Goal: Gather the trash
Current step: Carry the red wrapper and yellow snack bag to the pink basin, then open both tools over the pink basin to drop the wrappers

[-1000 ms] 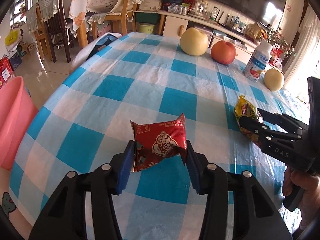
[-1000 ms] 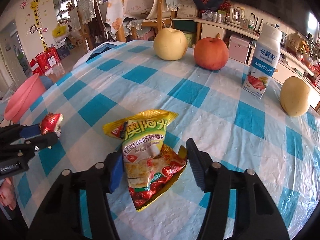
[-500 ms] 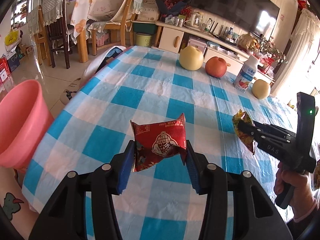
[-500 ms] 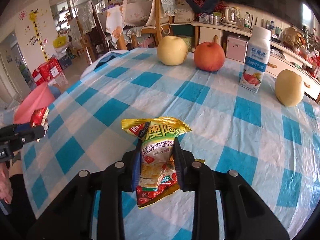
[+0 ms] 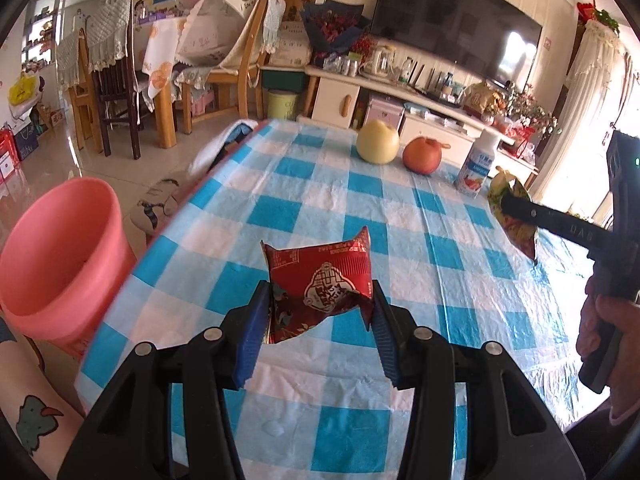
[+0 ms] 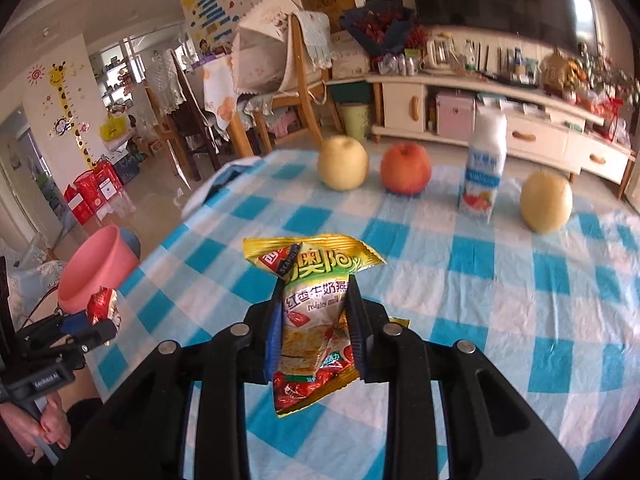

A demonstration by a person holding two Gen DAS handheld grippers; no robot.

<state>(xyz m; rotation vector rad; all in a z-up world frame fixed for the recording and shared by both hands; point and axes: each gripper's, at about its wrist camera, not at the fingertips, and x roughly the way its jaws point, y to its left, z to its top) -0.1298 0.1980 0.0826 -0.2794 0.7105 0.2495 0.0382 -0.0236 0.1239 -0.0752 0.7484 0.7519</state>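
Wrappers are both off the checked tablecloth now, so the picking-up half looks done and the dropping-off half is left: neither piece of trash has reached the pink bucket, which stands on the floor off the table's near-left corner and shows nothing inside from here. The left gripper holds the red snack wrapper pinched between its blue pads, jaws at a middling width, hanging over the near-left part of the table. The right gripper is clamped narrow on the yellow snack packet, lifted above the cloth. Two pears, an apple and the yogurt bottle stay at the far end, untouched and not trash. Against the picture a second back, the right jaws have gone from wide around the lying packet to squeezed on it, and both hands have risen, the bucket showing larger in the left view.
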